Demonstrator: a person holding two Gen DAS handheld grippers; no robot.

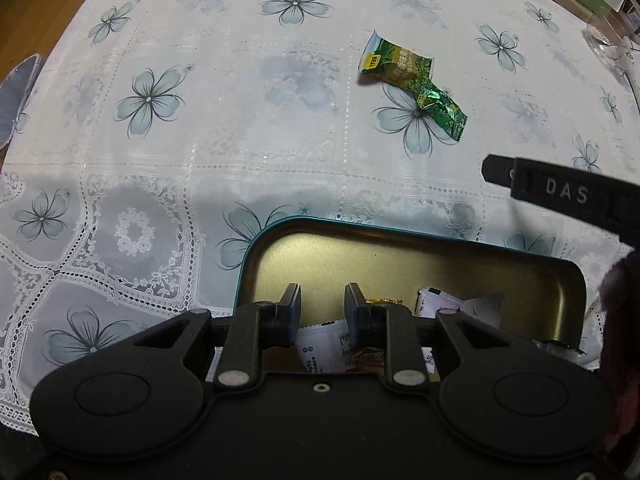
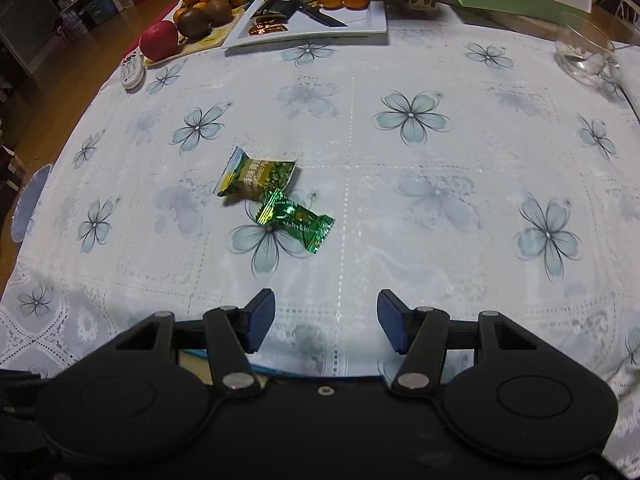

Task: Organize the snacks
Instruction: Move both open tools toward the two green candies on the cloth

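Two wrapped snacks lie touching on the flowered tablecloth: a yellow-green packet and a shiny green candy. A teal tin with a gold inside sits near me and holds several wrapped snacks. My left gripper hovers over the tin, its jaws a narrow gap apart with nothing between them. My right gripper is open wide and empty, above the cloth short of the two snacks. Its finger shows in the left wrist view.
At the far edge stand a white tray with tangerines and dark packets, a board with fruit and a red apple, and a small white tin. A glass bowl sits far right. The table's left edge drops to a wooden floor.
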